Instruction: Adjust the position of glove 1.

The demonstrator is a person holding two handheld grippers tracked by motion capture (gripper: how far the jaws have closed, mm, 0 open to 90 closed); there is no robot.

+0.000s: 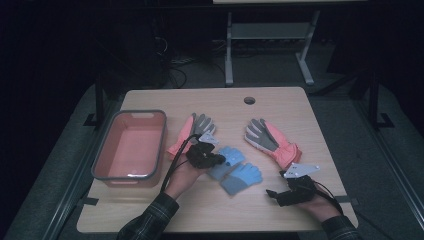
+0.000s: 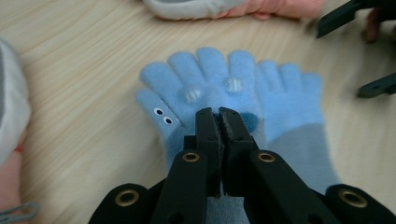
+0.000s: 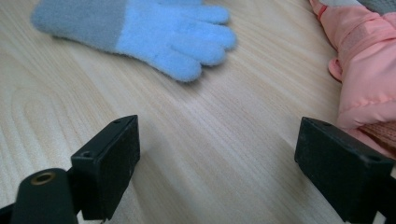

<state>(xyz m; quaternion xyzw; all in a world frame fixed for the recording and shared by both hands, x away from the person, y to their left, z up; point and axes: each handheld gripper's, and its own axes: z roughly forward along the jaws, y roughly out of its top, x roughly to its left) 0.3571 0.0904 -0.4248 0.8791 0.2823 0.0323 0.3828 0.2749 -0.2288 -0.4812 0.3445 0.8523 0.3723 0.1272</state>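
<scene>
On the bench (image 1: 280,100), the tub (image 1: 131,146) sits left. The left gripper (image 2: 219,116) has its jaws pinched on the near blue glove (image 2: 205,88), fingers pointing away, mid-bench. The right gripper (image 3: 217,154) rests wide open, empty, farther right.

high view looks down across desk (image 1: 280,107); both gripper views close, low over desk, sharing blue gloves (image 2: 219,88).
</scene>
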